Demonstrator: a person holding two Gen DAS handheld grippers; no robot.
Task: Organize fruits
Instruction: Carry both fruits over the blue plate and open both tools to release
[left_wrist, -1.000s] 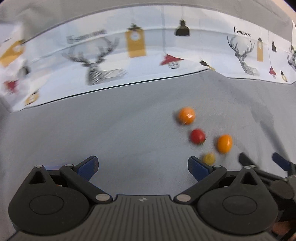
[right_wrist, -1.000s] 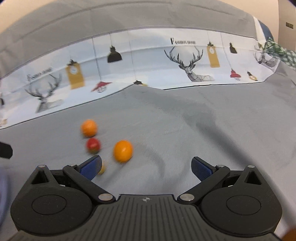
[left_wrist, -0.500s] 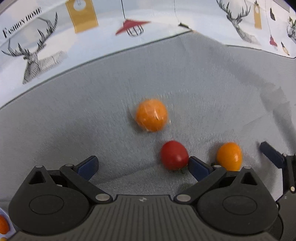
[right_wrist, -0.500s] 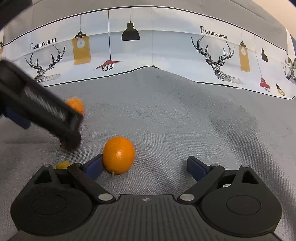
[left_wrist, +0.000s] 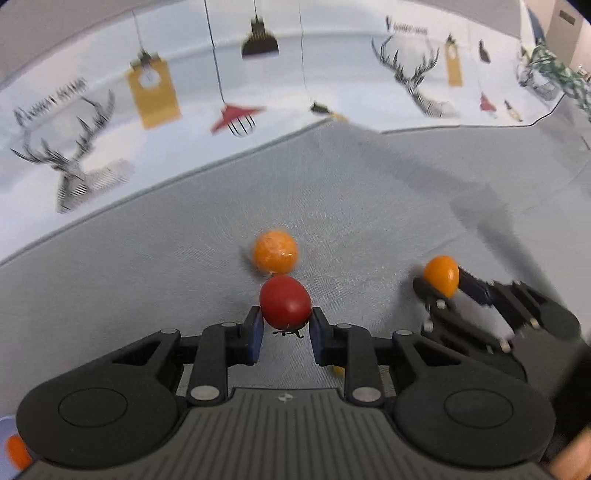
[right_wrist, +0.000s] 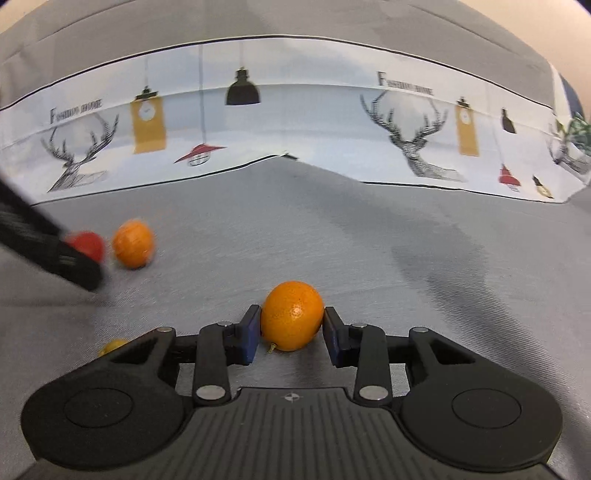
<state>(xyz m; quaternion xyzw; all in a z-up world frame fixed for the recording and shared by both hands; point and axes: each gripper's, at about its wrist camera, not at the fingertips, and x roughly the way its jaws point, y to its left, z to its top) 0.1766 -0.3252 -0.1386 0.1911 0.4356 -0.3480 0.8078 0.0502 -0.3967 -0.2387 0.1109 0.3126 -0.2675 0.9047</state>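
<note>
Red and glossy, a small oval tomato (left_wrist: 284, 303) is pinched between the blue-padded fingers (left_wrist: 253, 334) of the left gripper (left_wrist: 285, 332), just above the grey woven fabric surface (left_wrist: 155, 266). An orange kumquat-like fruit (right_wrist: 291, 319) is pinched likewise between the fingers of the right gripper (right_wrist: 290, 334); whether it is lifted clear of the fabric cannot be told.

A second, rounder orange fruit (left_wrist: 274, 250) lies just behind the tomato, close to touching it.

Judged risks:
- Excess closing force is likely to split the soft tomato.
- Both fruits are smooth and rounded and are held near the fingertips, so a fast swing may let either slip out and roll.
- A low lift of the tomato may knock the round orange fruit away.

Count: one red tomato, two orange fruits, and one small yellow fruit (right_wrist: 110, 345), mostly hidden by the right gripper's body. An orange shape at the left-wrist view's lower-left corner cannot be identified.

Deer-and-lamp printed white cloth (right_wrist: 295, 122) borders the far side.
</note>
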